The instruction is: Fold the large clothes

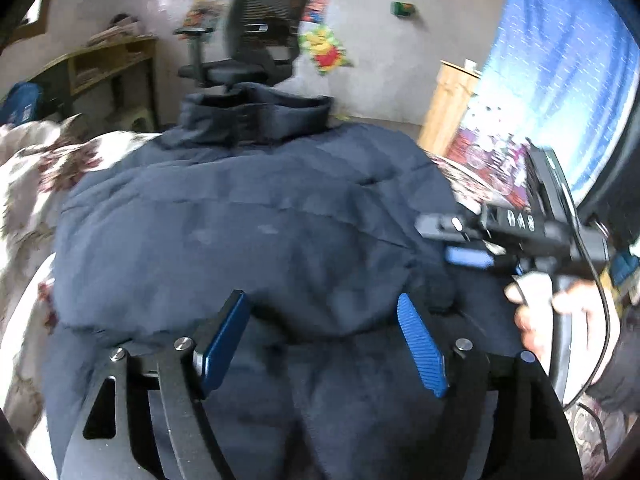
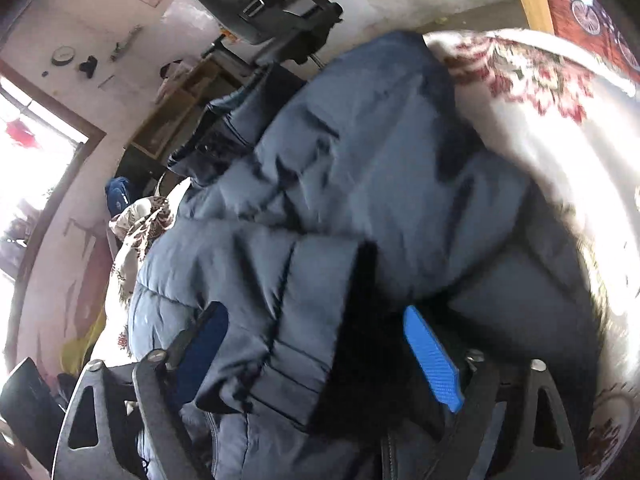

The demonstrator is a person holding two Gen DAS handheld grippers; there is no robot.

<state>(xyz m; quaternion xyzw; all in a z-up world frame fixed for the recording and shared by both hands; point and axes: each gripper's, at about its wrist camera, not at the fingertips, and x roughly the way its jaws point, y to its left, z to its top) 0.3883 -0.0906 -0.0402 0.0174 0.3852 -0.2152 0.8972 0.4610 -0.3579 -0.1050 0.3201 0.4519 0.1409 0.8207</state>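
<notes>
A large navy puffer jacket [image 1: 248,224] lies back-up on a floral bedspread [image 1: 28,176], collar toward the far side. My left gripper [image 1: 320,312] is open, its blue pads spread just above the jacket's near part. The right gripper [image 1: 468,248] shows at the jacket's right edge, held by a hand. In the right wrist view the jacket [image 2: 380,168] fills the middle, and a sleeve cuff [image 2: 288,340] lies between the spread pads of my right gripper [image 2: 316,332], which is open.
A black office chair [image 1: 260,36] stands behind the bed. A wooden shelf [image 1: 108,60] is at the far left. A wooden cabinet [image 1: 448,104] and a blue curtain [image 1: 568,64] are at the right. The bedspread [image 2: 540,128] continues right of the jacket.
</notes>
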